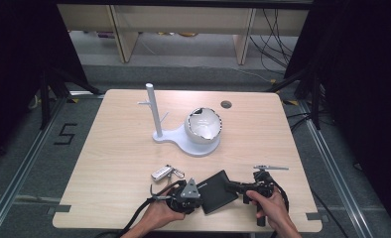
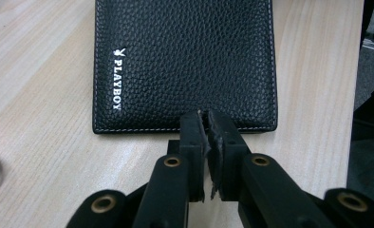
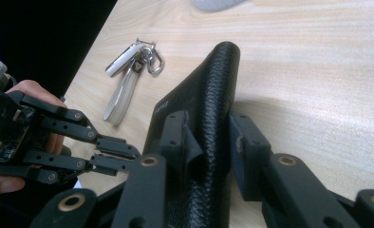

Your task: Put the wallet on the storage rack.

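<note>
Between the right claw jaws: a pebbled black leather wallet.

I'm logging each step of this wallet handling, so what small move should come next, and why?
Probably open the left gripper a little and ease it onto the wallet. Its jaws are shut at the wallet's stitched edge with nothing between them, while the right gripper already clamps the wallet's folded spine, tilting it up off the table.
</note>
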